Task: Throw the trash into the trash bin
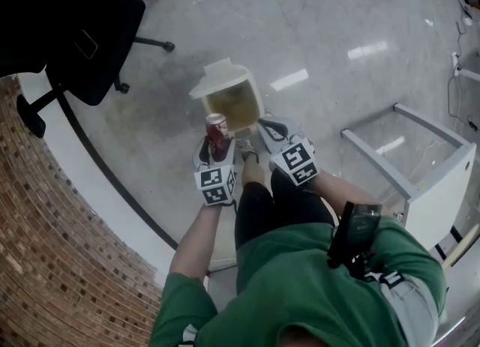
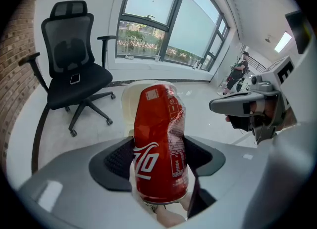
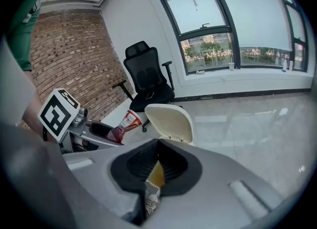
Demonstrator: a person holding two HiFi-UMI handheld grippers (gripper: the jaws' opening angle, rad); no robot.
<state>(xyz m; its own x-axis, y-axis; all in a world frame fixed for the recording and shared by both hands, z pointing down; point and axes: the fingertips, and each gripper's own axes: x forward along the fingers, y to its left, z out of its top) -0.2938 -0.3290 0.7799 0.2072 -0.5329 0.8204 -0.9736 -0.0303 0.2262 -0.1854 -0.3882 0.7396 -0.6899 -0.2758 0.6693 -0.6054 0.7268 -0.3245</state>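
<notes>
Clamping left gripper (image 2: 159, 160) on dented red cola can (image 2: 159, 134), standing upright, long axis vertical. Hovering at near rim of open trash bin (image 1: 256, 100), lying just ahead and below (lid (image 1: 218, 79) tipped back). Resting right gripper (image 3: 157, 166) alongside, jaws together, empty.

Head view steeply down, gripper views low and level; trash bin (image 1: 238, 106) in all three.
</notes>
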